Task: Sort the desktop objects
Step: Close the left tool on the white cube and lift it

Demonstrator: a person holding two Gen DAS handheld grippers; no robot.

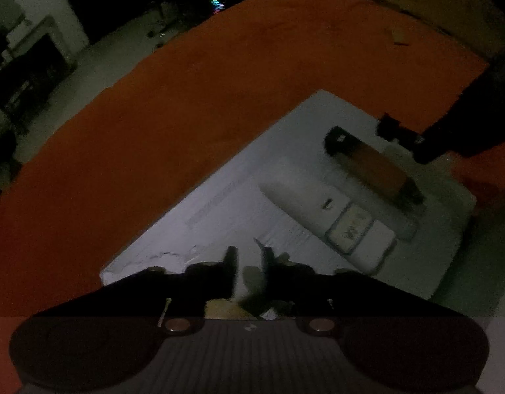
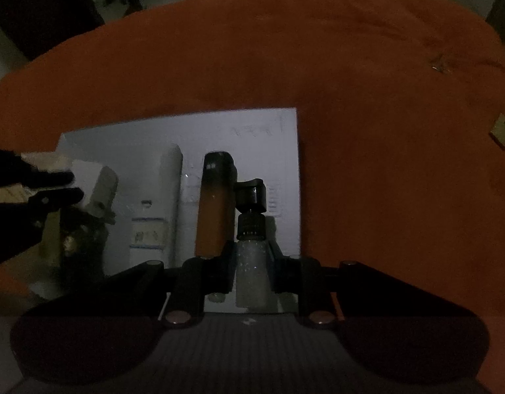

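Our right gripper (image 2: 252,259) clamps a glitter bottle (image 2: 252,275) above the white box (image 2: 269,131), ready for sorting; our left gripper (image 1: 247,262), fingers narrow, seems to pinch something pale; we cannot tell what.

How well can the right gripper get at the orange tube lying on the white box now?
Probably not yet. The right gripper is shut on a small glitter bottle, so its jaws are full. The orange tube lies uncovered just beside it on the white box, within easy reach once the bottle is released.

2 close downward views, shared white box (image 1: 219,216)
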